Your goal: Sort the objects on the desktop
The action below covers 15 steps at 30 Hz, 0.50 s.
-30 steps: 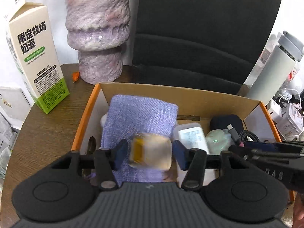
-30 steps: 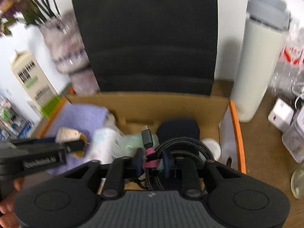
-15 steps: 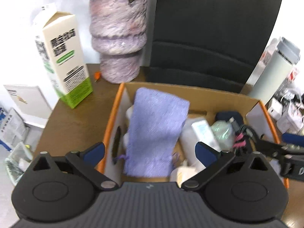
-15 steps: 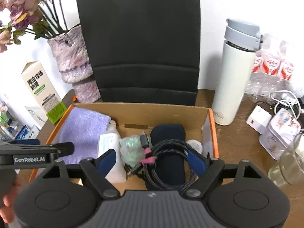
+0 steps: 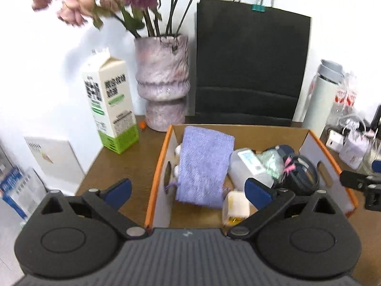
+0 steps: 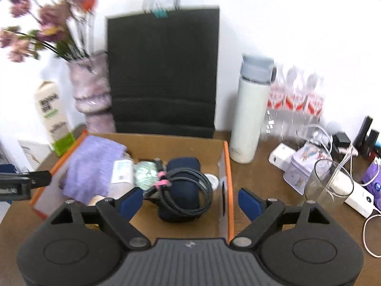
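Both the left gripper [image 5: 188, 191] and the right gripper [image 6: 190, 199] have just spread wide and grip nothing. The coiled cable [image 6: 188, 190] and small cream pack [image 5: 235, 206] lie inside the orange-edged cardboard box [image 5: 154, 178], beside the purple pouch [image 5: 202, 166].

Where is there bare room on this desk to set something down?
Bare wood lies between the milk carton and the cardboard box, and in front of the white bottle beside the box. Right of that, the glass, tin and cables crowd it.
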Motion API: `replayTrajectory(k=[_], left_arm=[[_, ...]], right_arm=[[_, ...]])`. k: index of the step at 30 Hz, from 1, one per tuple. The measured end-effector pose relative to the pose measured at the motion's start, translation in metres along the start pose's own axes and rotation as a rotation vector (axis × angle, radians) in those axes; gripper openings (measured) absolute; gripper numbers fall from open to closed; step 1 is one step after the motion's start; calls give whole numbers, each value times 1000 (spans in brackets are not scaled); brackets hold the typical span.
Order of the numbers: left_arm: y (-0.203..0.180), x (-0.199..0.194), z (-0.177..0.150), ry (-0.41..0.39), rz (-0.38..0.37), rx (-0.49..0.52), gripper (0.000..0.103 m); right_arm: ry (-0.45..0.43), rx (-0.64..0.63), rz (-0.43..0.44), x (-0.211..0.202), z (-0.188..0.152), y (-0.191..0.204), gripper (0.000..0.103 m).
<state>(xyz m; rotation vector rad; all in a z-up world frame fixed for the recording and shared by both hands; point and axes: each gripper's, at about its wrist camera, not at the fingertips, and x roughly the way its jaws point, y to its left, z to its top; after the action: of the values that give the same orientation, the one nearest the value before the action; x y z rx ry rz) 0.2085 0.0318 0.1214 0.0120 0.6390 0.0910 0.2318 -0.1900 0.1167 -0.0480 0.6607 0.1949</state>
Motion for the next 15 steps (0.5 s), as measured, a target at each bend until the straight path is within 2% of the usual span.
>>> replayTrajectory(k=[3, 9, 15], left_arm=[[-7, -14, -28, -46, 27, 21, 103], [-19, -57, -79, -101, -14, 48, 103], [-32, -124, -132, -187, -14, 58, 103]], right_arm=[[-49, 4, 24, -18, -23, 3, 87], [-102, 1, 45, -56, -80, 5, 87], [-154, -49, 29, -107, -140, 16, 87]])
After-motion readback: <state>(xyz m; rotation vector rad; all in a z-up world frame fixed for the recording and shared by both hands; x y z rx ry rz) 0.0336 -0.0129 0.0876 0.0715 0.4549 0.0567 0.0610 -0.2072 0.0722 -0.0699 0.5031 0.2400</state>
